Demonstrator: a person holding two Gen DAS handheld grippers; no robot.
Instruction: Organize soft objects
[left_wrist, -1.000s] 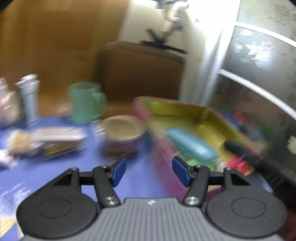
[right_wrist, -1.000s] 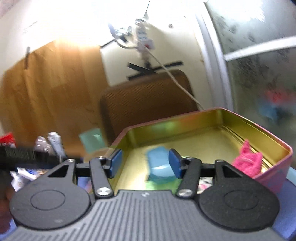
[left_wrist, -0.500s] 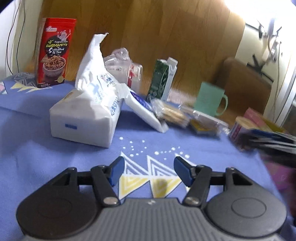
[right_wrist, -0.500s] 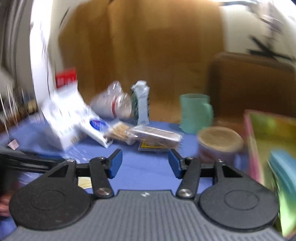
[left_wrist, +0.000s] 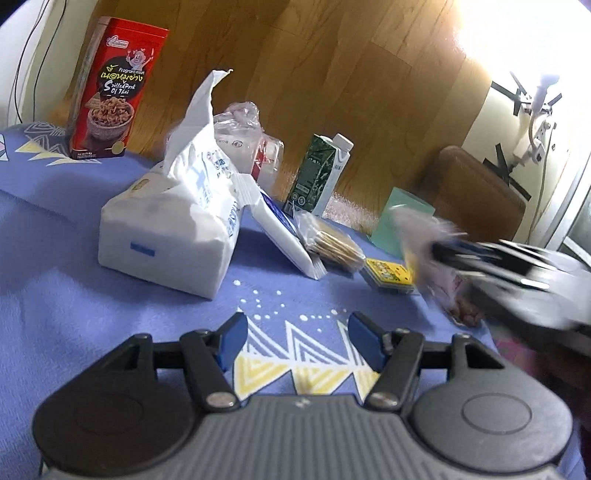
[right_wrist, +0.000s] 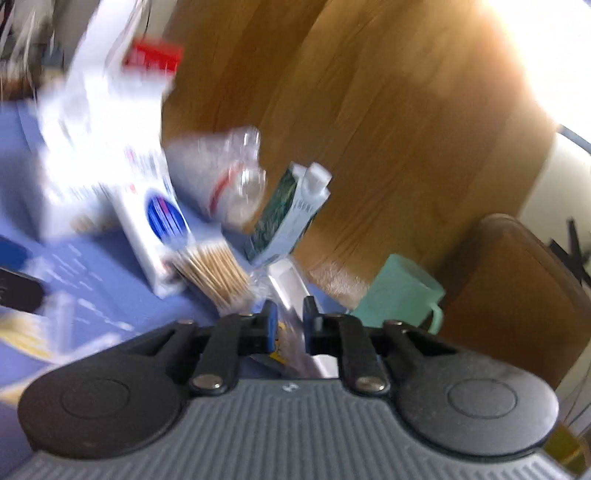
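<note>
My left gripper (left_wrist: 295, 325) hovers open over the blue patterned cloth (left_wrist: 74, 295), nothing between its blue pads. Ahead of it lies a soft white tissue pack (left_wrist: 173, 229) with a flat white pack (left_wrist: 284, 236) leaning beside it. A clear packet with tan contents (left_wrist: 332, 243) and a small yellow packet (left_wrist: 388, 275) lie further right. My right gripper (right_wrist: 290, 310) is closing, its jaws narrow on a clear plastic-wrapped packet (right_wrist: 286, 284) beside the tan bundle (right_wrist: 214, 273). In the left wrist view that right gripper (left_wrist: 434, 249) is a blur at the right.
A red snack box (left_wrist: 114, 92), a crumpled clear bag (left_wrist: 243, 136), a green carton (left_wrist: 317, 177) and a mint mug (right_wrist: 402, 291) stand along the back by a wooden panel. A brown chair back (right_wrist: 517, 295) rises behind the mug.
Both views swung left, away from the gold-lined tin, toward the clutter on the cloth. The right jaws went from wide apart to narrow around the clear packet.
</note>
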